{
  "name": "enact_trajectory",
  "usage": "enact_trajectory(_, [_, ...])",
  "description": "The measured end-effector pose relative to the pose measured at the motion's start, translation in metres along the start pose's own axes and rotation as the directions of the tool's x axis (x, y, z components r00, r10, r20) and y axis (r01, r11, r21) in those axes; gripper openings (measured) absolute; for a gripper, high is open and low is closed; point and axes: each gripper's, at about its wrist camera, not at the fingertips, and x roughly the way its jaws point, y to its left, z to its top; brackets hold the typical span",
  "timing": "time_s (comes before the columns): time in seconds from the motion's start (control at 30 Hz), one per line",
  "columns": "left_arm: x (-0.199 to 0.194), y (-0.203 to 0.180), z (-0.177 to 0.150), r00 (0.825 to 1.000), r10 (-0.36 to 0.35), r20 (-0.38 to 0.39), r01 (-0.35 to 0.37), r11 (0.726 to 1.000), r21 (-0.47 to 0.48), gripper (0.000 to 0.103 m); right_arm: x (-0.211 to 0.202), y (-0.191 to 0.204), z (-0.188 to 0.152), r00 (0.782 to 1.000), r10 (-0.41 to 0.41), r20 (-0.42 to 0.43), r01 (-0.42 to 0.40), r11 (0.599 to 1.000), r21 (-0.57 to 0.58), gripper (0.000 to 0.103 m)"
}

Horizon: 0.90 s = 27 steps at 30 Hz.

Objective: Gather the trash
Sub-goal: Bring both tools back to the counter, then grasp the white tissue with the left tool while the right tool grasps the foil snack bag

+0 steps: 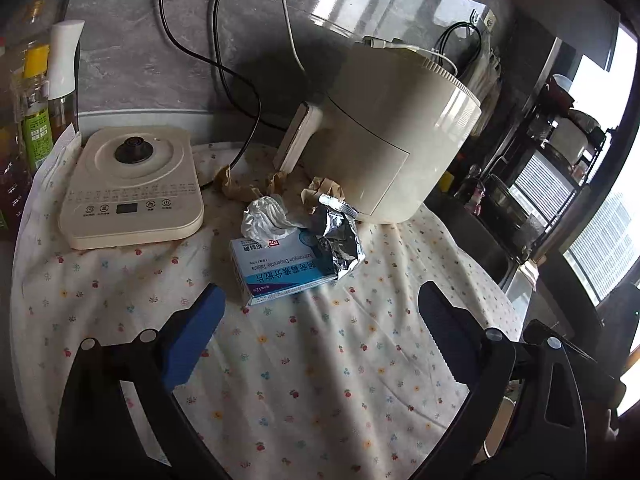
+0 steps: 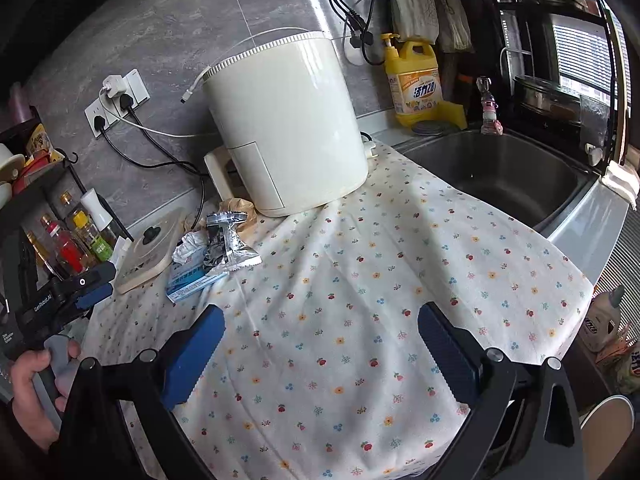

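1. A blue-and-white cardboard medicine box point(image 1: 280, 266) lies flat on the floral-cloth-covered worktop point(image 1: 320, 360), printed face up. A crumpled silver foil packet point(image 1: 338, 240) rests on its far end, touching it.
2. A scrunched white tissue wad point(image 1: 266, 220) sits against the box at the box's 11 o'clock. Crumpled brown paper scraps point(image 1: 248, 186) lie behind it, at the foot of a cream cylindrical air fryer point(image 1: 384, 140).
3. Count in the left wrist view: one box, one foil packet, one tissue wad, and about three brown scraps, though creases make that number uncertain.
4. In the left wrist view the box's long axis runs from 8 o'clock to 2 o'clock; its print reads upside down.
5. A cream square kettle base point(image 1: 132, 188) stands at 10 o'clock from the box, close but apart.
6. The left tool point(image 1: 320, 320) hangs spread wide and empty just short of the box; the right tool point(image 2: 320, 332) is likewise parted over bare cloth, grasping nothing.
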Motion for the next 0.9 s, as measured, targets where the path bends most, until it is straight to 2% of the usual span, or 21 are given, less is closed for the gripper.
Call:
enact_trajectory(0.3, [0.034,0.026,0.024,1.000,0.005,-0.022,-0.006,1.000,-0.025,0.084,0.038,0.027,0.017,0.998,-0.037,-0.054,0.034,0.998,-0.046,0.093])
enact_trajectory(0.67, [0.093,0.058,0.042,0.995,-0.010,-0.096,0.001,0.995,-0.095,0.068,0.089,0.067,0.040,0.994,-0.002,-0.114,-0.009,0.995,-0.099,0.091])
enact_trajectory(0.77, [0.103,0.063,0.043,0.994,-0.013,-0.113,0.001,0.994,-0.107,0.061,0.104,0.081,0.047,0.991,0.014,-0.135,-0.030,0.992,-0.121,0.088])
enact_trajectory(0.9, [0.116,0.068,0.040,0.989,-0.026,-0.147,0.008,0.993,-0.121,0.045,0.124,0.094,0.055,0.986,0.047,-0.161,-0.067,0.991,-0.116,0.086])
